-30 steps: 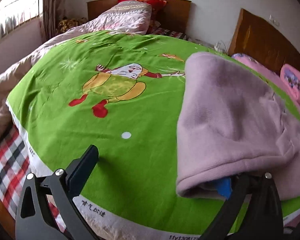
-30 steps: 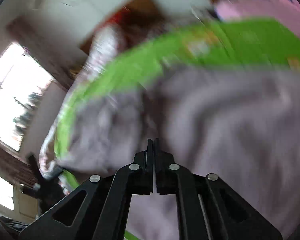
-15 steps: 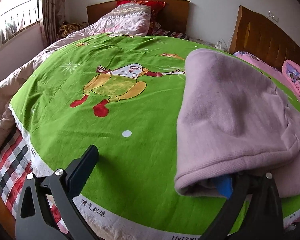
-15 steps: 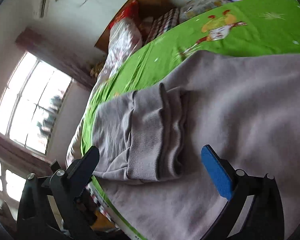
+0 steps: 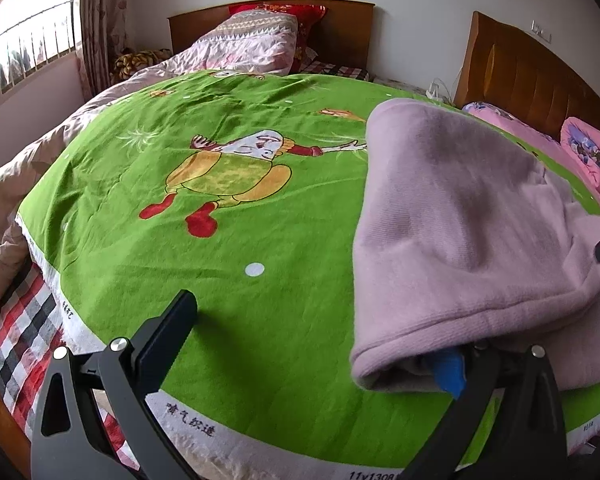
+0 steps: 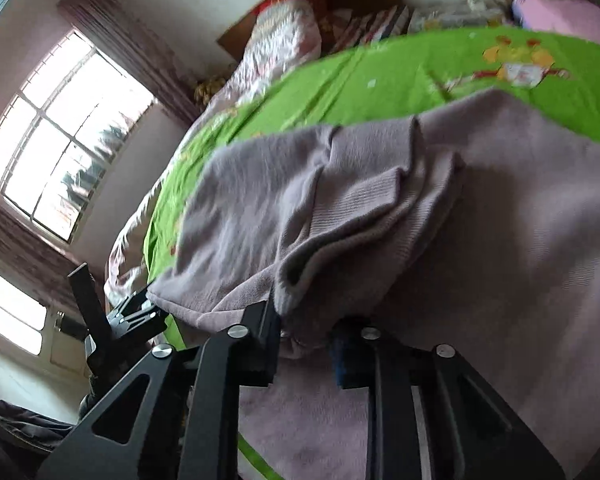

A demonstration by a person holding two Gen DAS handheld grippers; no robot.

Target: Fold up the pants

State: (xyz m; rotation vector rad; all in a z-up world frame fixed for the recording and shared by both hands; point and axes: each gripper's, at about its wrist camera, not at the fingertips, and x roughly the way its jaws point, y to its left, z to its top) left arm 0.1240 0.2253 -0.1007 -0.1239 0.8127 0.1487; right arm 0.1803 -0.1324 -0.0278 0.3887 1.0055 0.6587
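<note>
Pants point(image 5: 460, 216) on green blanket point(image 5: 228, 280), right gripper point(image 6: 306, 344) closing on hem, left gripper point(image 5: 320, 344) spread wide

One pair of pink pants point(image 5: 452, 216), two grippers, one green blanket point(image 5: 220, 240), two wooden headboards, one window point(image 6: 56, 136).

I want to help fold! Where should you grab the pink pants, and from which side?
Probably best at the ribbed cuff, where the pants bunch into a thick doubled edge. Come in from the near edge of the bed, low along the green blanket, so one finger slides under the edge and one goes over. The right gripper is closing on that bunched edge now.
</note>
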